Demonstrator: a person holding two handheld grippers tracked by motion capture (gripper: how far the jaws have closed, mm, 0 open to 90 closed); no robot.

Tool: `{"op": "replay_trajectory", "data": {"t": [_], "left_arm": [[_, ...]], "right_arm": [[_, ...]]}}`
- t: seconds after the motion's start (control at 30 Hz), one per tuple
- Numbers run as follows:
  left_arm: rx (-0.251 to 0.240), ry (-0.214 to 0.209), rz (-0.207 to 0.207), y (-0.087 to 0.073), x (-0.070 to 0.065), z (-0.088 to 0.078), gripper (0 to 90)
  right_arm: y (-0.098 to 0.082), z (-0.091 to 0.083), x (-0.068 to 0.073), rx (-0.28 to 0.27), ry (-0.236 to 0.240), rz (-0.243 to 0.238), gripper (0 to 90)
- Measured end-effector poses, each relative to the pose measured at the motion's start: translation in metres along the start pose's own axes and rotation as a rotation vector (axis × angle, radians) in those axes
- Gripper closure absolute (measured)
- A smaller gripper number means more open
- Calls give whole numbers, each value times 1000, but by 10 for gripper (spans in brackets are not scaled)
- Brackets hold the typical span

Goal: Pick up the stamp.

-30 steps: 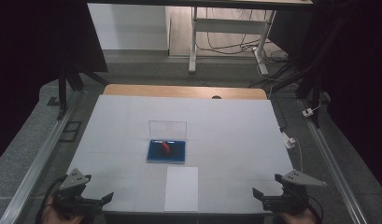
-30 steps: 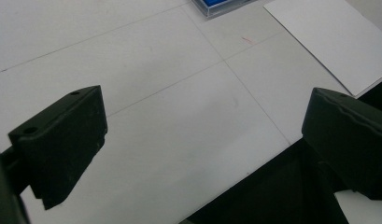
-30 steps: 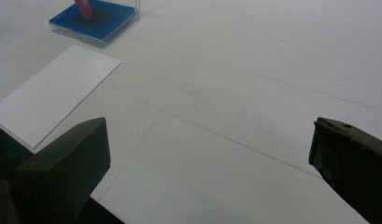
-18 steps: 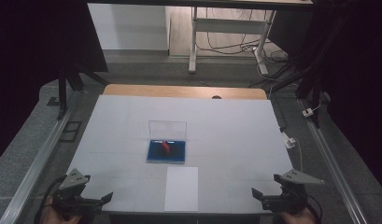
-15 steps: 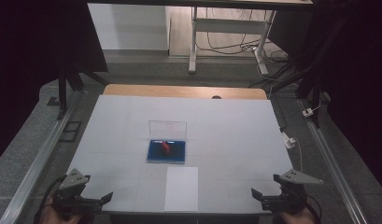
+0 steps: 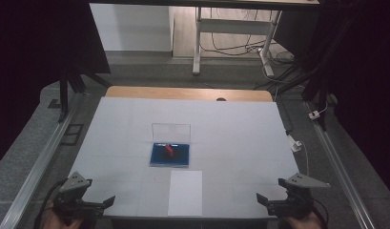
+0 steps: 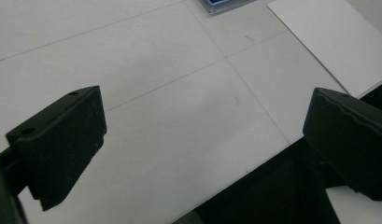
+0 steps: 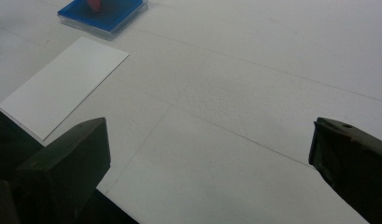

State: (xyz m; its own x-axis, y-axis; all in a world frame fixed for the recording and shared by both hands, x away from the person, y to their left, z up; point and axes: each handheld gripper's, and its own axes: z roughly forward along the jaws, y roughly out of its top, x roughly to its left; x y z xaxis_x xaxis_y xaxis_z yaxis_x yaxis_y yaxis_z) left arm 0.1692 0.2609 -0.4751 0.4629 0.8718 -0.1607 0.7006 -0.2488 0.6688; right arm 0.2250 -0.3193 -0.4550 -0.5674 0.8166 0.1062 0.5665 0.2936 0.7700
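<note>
1. High view: my left gripper [image 6: 95, 204] sits at the near-left table corner and my right gripper [image 6: 271, 202] at the near-right, both well apart from everything. The blue tray [image 6: 169, 155] sits mid-table with a clear lid [image 6: 171, 132] standing upright at its far edge. The small red piece [image 6: 169, 150] in it has its long axis running roughly near-to-far, slightly tilted. The white card [image 6: 185, 192] lies flat just nearside of the tray, long axis near-to-far. The table [image 6: 240, 138] has a matte white top with faint grid lines and a wood strip along the far edge. Beyond are grey floor, rails either side and cables.
2. Left gripper view: jaws wide apart, nothing between them, hovering over the table edge. Card [image 7: 333, 42] at upper right, tray corner [image 7: 223, 4] at top.
3. Right gripper view: jaws wide apart, empty. Card [image 8: 62, 86] to the left, tray [image 8: 102, 14] with the red piece [image 8: 94, 3] at top left; the surface is finely textured.
</note>
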Motion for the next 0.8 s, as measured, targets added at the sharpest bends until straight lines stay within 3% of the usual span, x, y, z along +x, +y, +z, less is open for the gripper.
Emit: {"op": "replay_trajectory", "data": {"t": [0.07, 0.23, 0.43, 0.8], "left_arm": [[-1, -2, 2, 1, -2, 0, 0], [-16, 8, 59, 6, -6, 1, 1], [-39, -43, 65, 12, -9, 5, 8], [-76, -82, 108, 26, -14, 17, 16]], "right_arm": [[0, 0, 0, -2, 3, 0, 0], [0, 0, 1, 9, 6, -7, 0], [0, 1, 2, 12, 14, -21, 0], [0, 1, 2, 12, 19, -26, 0]]}}
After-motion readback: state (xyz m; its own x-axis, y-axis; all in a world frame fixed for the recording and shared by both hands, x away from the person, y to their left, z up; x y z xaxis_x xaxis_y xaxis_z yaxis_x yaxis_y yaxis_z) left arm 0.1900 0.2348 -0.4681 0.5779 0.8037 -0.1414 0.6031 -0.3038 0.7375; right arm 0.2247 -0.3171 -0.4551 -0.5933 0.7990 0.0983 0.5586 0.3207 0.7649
